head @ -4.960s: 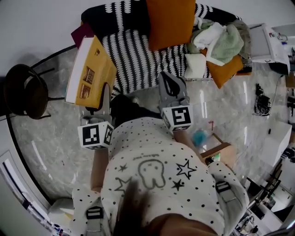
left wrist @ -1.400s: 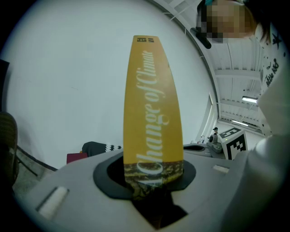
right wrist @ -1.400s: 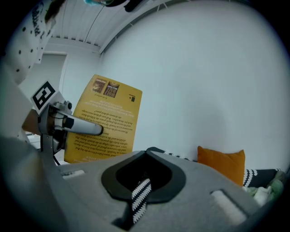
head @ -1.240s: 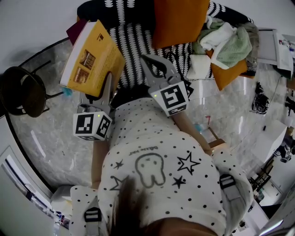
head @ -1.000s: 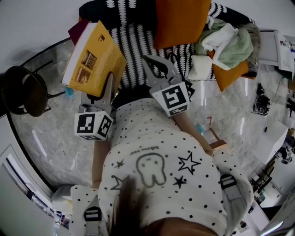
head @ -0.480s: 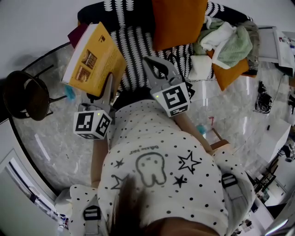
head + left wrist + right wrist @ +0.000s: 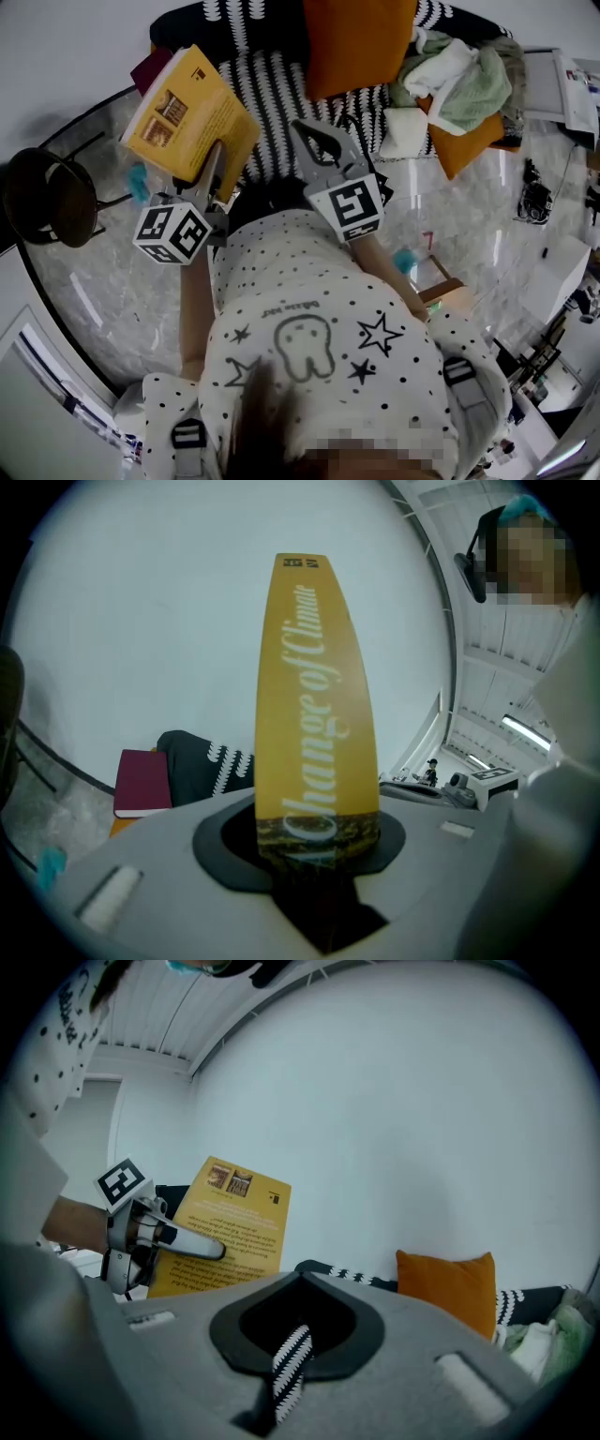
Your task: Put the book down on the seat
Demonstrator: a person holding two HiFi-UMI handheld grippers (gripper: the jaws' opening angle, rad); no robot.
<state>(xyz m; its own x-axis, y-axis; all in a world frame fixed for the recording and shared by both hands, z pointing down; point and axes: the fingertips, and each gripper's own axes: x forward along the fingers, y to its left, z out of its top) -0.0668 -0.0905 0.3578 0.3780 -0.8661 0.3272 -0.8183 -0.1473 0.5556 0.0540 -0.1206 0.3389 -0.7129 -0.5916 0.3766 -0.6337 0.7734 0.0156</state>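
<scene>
A yellow book [image 7: 183, 112] hangs tilted over the left end of the black-and-white striped seat [image 7: 281, 103]. My left gripper [image 7: 214, 161] is shut on its lower edge. In the left gripper view the book's spine [image 7: 317, 696] stands upright between the jaws of the left gripper [image 7: 317, 847]. My right gripper [image 7: 316, 141] hovers over the seat's front edge, to the right of the book, jaws together and empty. In the right gripper view a thin strip of striped fabric shows through the slit of the right gripper [image 7: 286, 1363], with the book [image 7: 230, 1232] and left gripper [image 7: 202, 1249] beyond.
An orange cushion [image 7: 356, 42] leans on the seat's back. A pile of clothes [image 7: 450, 75] fills its right end. A maroon book [image 7: 150, 67] lies at the far left corner. A dark round stool [image 7: 47, 197] stands left of the seat.
The left gripper has swung up and to the left with the book, and its marker cube has turned. The right gripper has stayed where it was.
</scene>
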